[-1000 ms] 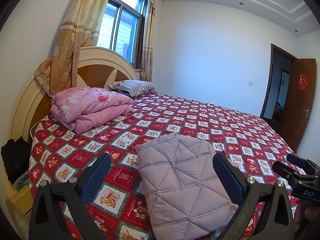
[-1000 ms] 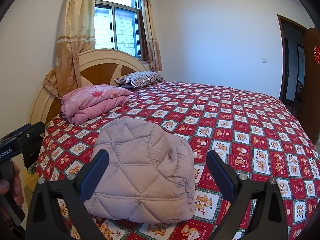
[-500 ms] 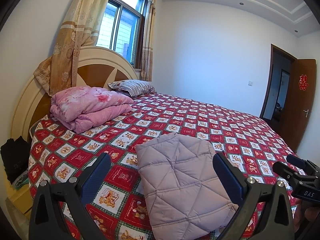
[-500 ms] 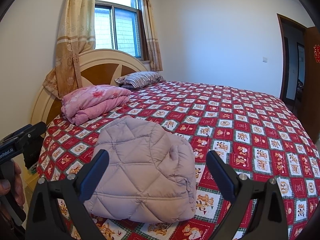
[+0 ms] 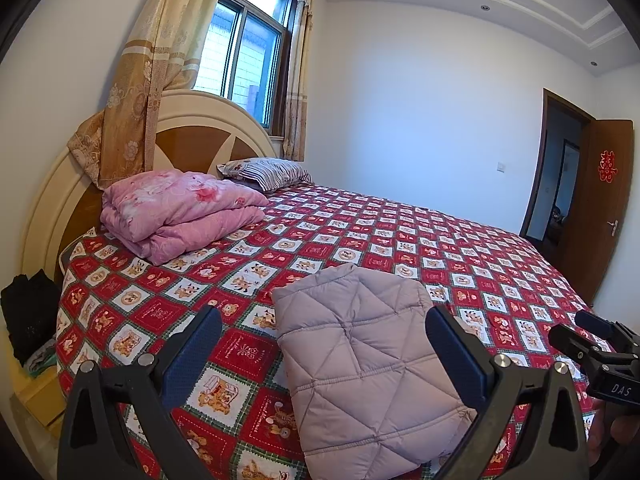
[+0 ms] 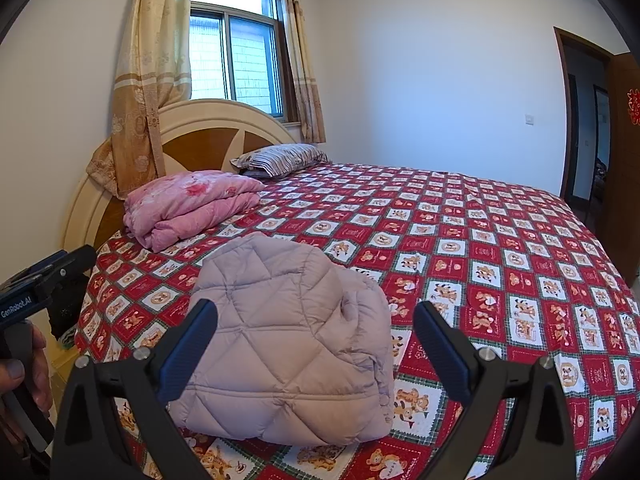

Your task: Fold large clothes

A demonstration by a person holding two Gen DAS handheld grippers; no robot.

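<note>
On the red patterned bed (image 5: 360, 236) lies a folded quilted jacket (image 5: 368, 364), each hand-held gripper (image 5: 324, 344) (image 6: 316, 340) spread wide, grasping nothing.

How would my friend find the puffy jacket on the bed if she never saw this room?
Start at the big bed with the red teddy-bear cover. Near its front edge lies the folded jacket. It is pale lilac with diamond stitching, unlike the flowery pink quilt by the headboard.

Bright window (image 5: 244, 56) daylight, fisheye-warped edges
</note>
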